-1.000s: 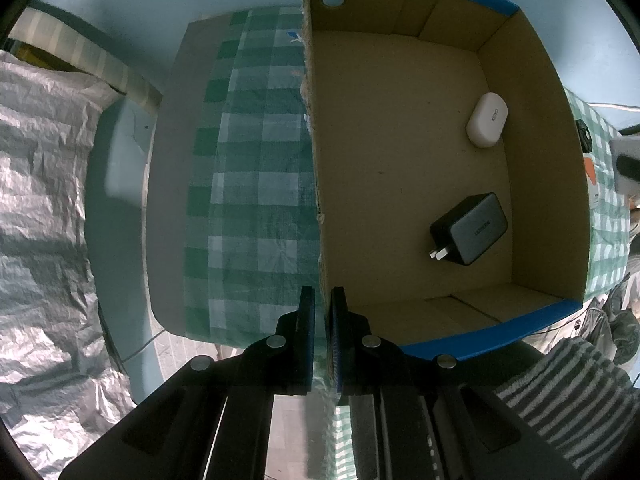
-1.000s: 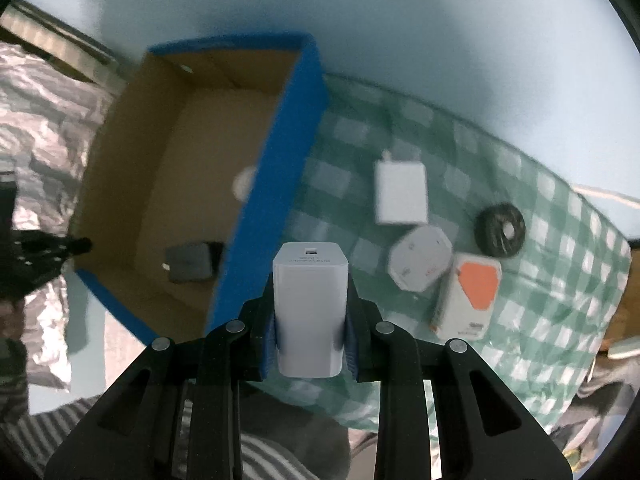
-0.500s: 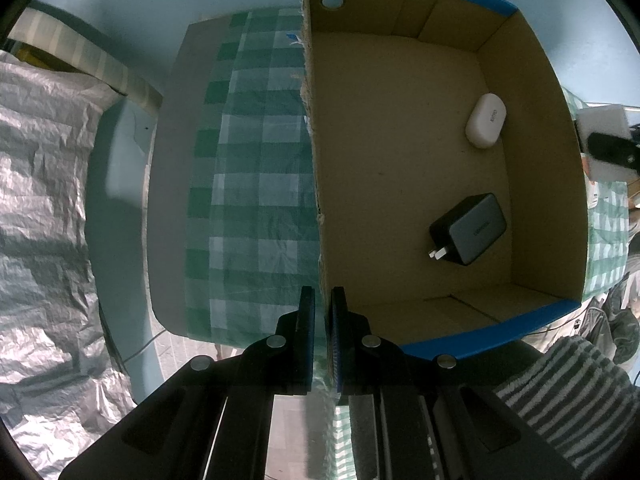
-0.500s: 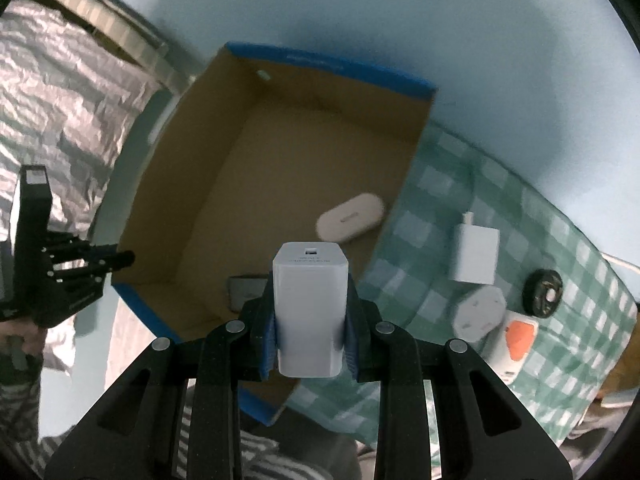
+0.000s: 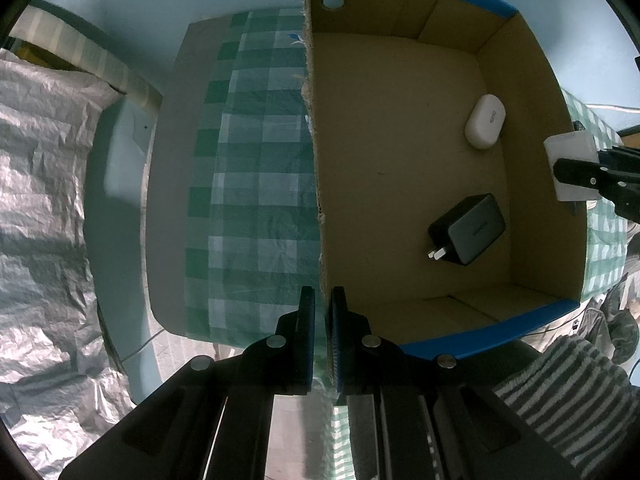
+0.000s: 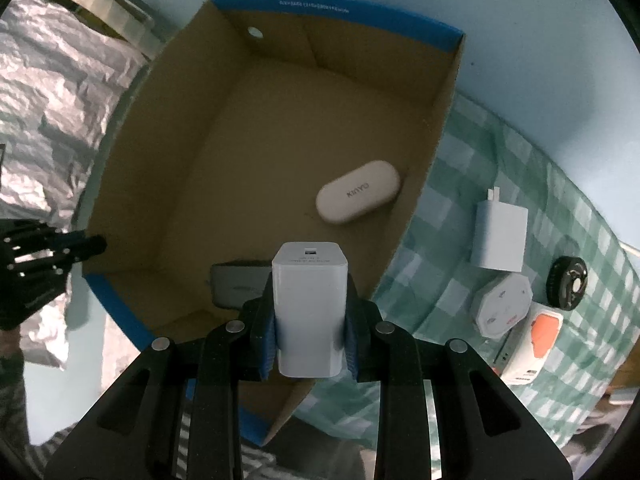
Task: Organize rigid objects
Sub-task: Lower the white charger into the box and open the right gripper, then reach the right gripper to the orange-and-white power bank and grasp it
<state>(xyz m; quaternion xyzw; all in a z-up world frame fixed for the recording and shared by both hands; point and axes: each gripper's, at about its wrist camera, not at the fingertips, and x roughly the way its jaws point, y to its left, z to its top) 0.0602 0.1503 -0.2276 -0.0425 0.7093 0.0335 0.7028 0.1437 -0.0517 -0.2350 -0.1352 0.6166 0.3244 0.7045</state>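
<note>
Your right claw (image 6: 310, 344) is clamped on the white rectangular plastic charger (image 6: 309, 304), held above the open brown cardboard box with blue rim (image 6: 280, 128). Your left claw (image 5: 322, 332) pinches the box's near wall, steadying it. Placement step: lower the charger onto bare box floor, clear of the white oval case (image 6: 358, 192) and grey adapter (image 5: 468, 229), then release.

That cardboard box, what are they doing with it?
A person is tidying small gadgets into the cardboard box. The left gripper pinches the box's wall to steady it. The right gripper holds a white charger above the box. A white case and a dark charger lie inside already.
</note>
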